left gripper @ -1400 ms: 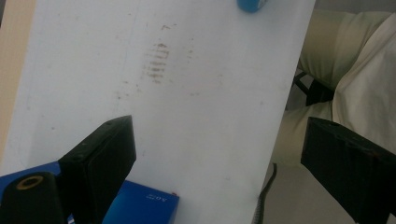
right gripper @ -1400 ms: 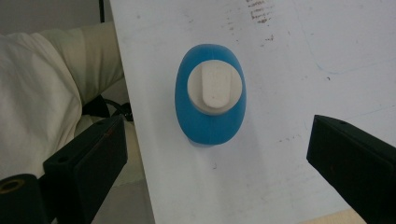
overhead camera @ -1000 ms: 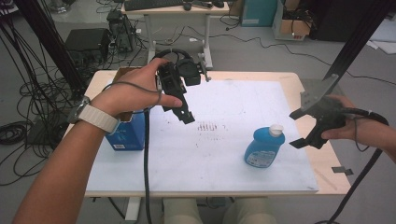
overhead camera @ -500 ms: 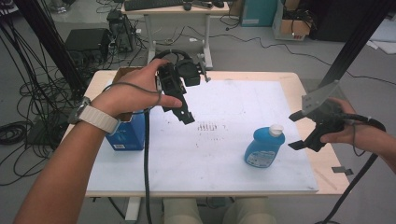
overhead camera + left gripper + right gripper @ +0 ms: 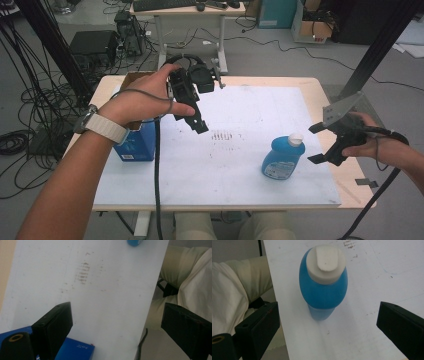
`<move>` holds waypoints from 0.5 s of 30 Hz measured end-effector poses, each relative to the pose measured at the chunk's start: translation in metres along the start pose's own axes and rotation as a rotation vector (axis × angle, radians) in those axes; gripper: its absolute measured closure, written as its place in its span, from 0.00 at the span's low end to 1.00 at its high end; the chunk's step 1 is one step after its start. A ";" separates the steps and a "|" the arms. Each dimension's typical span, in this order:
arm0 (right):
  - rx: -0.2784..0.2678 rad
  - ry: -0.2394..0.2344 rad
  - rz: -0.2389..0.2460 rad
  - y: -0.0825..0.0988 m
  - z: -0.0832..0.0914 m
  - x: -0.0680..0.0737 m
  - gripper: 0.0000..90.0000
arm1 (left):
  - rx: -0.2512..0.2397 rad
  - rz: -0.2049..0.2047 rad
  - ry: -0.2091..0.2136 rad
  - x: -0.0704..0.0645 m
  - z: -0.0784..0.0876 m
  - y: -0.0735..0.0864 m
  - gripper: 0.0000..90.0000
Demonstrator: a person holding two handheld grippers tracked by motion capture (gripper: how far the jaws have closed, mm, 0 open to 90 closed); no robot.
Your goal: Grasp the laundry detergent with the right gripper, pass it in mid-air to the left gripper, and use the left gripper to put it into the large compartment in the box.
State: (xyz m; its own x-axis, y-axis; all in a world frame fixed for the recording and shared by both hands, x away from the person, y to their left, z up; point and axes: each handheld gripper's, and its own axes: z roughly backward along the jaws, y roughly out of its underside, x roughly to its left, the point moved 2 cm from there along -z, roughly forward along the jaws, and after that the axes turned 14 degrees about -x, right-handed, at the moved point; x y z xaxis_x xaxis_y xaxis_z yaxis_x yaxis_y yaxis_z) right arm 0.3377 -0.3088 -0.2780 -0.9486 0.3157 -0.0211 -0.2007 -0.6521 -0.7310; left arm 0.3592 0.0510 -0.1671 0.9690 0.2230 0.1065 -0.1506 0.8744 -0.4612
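Right gripper view looks almost straight down on the blue plastic bottle with the white flip cap (image 5: 323,282), which stands upright on the white board (image 5: 367,290) with its long axis vertical, centred ahead of the right gripper (image 5: 328,332) and just beyond its two black jaws. Those jaws are spread wide, one to each side of the bottle's line, with nothing between the pads and nothing touched. In the high view the same bottle (image 5: 283,157) stands just to the left of the right gripper (image 5: 325,145), whose spread jaws point at it from the table's right edge, close but apart. This hand is plainly the nearer one, so the coming move is likely a short advance until the jaws straddle the bottle's body below the cap, then a squeeze across its narrower width.

Farther off, the left gripper (image 5: 192,117) hangs above the board's far left part, well apart from the bottle and angled down toward the middle. In the left gripper view its jaws are also spread and hold nothing; the blue cardboard box (image 5: 72,351) lies just beneath the near jaw, and a patch of brown smudges (image 5: 83,273) marks the board ahead
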 end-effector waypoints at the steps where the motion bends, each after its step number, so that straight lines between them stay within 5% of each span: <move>1: 0.000 0.000 0.000 0.000 0.000 0.000 0.05 | 0.000 0.000 0.000 0.000 0.000 0.000 0.12; 15: -0.054 0.021 0.005 0.016 -0.007 0.000 0.05 | -0.003 0.006 0.002 0.000 -0.002 0.002 0.12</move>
State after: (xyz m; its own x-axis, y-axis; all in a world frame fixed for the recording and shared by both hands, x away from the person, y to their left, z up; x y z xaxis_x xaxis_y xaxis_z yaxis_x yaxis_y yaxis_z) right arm 0.3366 -0.3142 -0.2945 -0.9443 0.3267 -0.0387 -0.1816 -0.6160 -0.7666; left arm 0.3598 0.0520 -0.1703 0.9685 0.2271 0.1023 -0.1554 0.8719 -0.4644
